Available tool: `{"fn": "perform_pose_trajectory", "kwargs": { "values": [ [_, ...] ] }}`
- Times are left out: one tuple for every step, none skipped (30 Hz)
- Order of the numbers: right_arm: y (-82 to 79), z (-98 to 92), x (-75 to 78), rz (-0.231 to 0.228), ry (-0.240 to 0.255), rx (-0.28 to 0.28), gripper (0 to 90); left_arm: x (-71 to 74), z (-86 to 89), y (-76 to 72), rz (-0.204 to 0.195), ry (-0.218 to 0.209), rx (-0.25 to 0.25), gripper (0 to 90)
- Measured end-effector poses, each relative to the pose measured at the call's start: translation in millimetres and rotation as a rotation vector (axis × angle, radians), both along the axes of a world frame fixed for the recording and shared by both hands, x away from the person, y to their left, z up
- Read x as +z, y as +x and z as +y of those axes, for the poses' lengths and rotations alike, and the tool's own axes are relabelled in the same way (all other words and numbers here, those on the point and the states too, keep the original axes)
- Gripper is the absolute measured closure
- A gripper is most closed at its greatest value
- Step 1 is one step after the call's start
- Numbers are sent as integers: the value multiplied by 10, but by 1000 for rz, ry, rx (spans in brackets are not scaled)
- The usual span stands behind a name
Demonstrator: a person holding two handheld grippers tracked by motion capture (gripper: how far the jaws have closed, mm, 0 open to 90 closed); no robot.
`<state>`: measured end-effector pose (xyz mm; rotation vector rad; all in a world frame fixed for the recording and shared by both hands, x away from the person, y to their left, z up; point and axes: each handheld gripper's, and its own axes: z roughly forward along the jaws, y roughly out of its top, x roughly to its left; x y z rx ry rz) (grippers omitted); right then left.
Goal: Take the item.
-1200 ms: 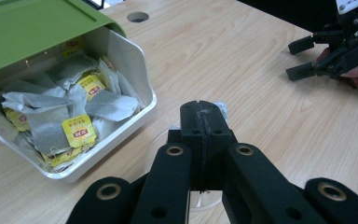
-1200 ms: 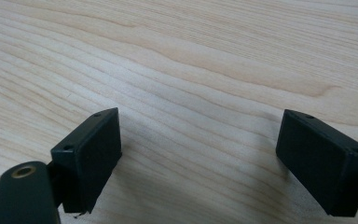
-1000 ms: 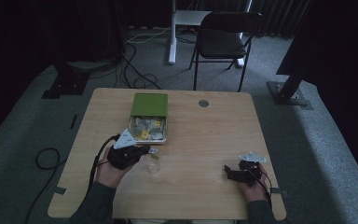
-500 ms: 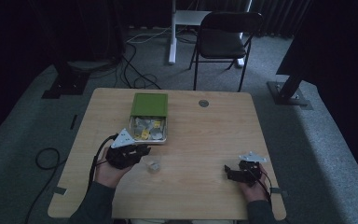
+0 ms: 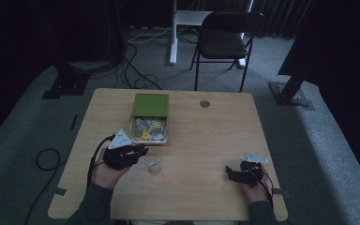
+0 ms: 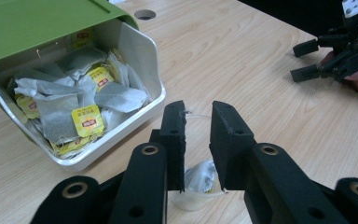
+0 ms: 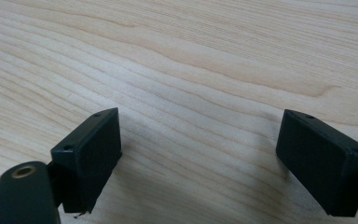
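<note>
A small clear cup (image 5: 153, 165) (image 6: 193, 198) stands on the table with a tea bag (image 6: 200, 176) inside it. My left gripper (image 5: 139, 151) (image 6: 199, 111) hovers just above and left of the cup. Its jaws have just been opening and now stand apart, pressing on nothing; the tea bag lies below the gap. Behind the cup is a green-lidded white box (image 5: 150, 105) (image 6: 135, 51) holding several tea bags (image 6: 81, 100). My right gripper (image 5: 229, 172) (image 7: 200, 122) rests near the table's front right, wide open over bare wood. It also shows at the far right of the left gripper view (image 6: 307, 60).
The wooden table (image 5: 206, 136) has a round cable hole (image 5: 205, 103) at the back. A black folding chair (image 5: 225, 40) and a white desk leg (image 5: 173, 33) stand beyond it, with cables (image 5: 136, 70) on the grey carpet.
The left gripper's jaws have parted, and the small cup with its tea bag now shows free beside them. Neither hand has shifted.
</note>
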<state>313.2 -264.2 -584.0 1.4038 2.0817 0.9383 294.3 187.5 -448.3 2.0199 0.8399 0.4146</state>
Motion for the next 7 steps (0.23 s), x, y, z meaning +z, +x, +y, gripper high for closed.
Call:
{"fn": "perform_pose_trajectory", "kwargs": {
  "values": [
    [0,0,0,0,0,0,135,0,0,0,0,0,0,772],
    [0,0,0,0,0,0,135,-1,6,0,0,2,-1,772],
    [0,0,0,0,0,0,135,-4,14,-2,0,1,4,775],
    [0,0,0,0,0,0,135,-5,18,-1,0,0,5,775],
    [0,0,0,0,0,0,135,-6,26,1,-1,1,7,775],
    [0,0,0,0,0,0,135,-6,26,1,-1,1,7,775],
    [0,0,0,0,0,0,135,-9,33,3,1,-3,11,775]
  ]
}}
